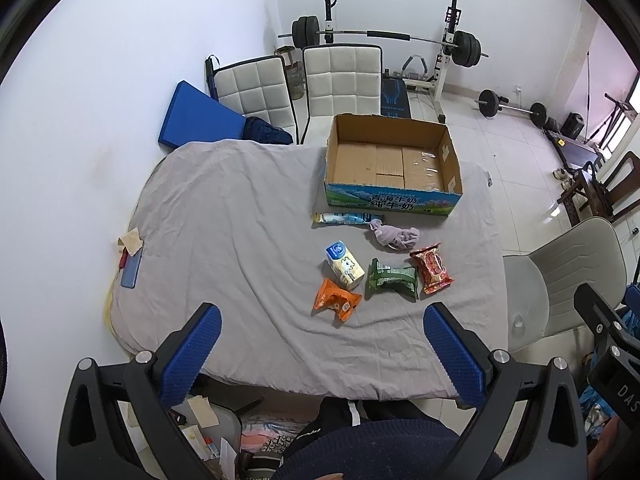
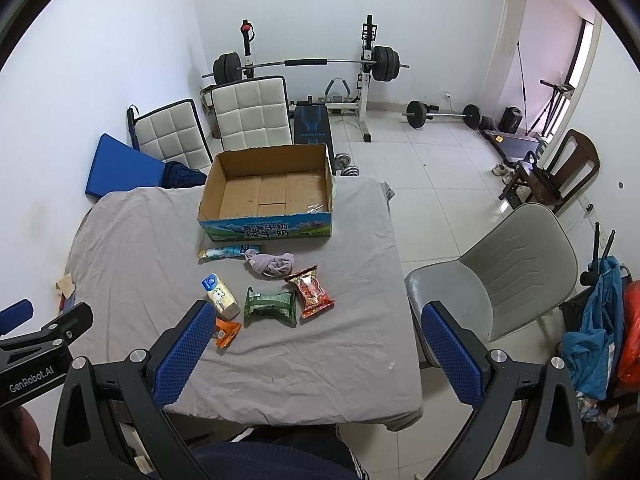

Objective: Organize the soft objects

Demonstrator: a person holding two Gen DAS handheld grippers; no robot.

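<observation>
An open, empty cardboard box (image 1: 392, 164) (image 2: 268, 196) stands at the far side of a table under a grey cloth (image 1: 240, 240) (image 2: 152, 240). In front of it lie a long light-blue packet (image 1: 347, 218) (image 2: 229, 251), a bunched mauve cloth (image 1: 394, 234) (image 2: 270, 263), a white-and-yellow tissue pack (image 1: 344, 265) (image 2: 221, 295), an orange packet (image 1: 336, 300) (image 2: 227, 331), a green packet (image 1: 392, 279) (image 2: 271, 305) and a red snack packet (image 1: 432, 268) (image 2: 310, 290). My left gripper (image 1: 322, 324) and right gripper (image 2: 316, 320) are both open, empty, high above the table's near edge.
Two white padded chairs (image 1: 340, 80) (image 2: 250, 116) and a blue cushion (image 1: 198, 116) stand behind the table. A grey chair (image 1: 560, 280) (image 2: 508, 276) is at the right. A phone (image 1: 131, 268) lies at the table's left edge. A barbell rack (image 2: 312, 64) stands by the far wall.
</observation>
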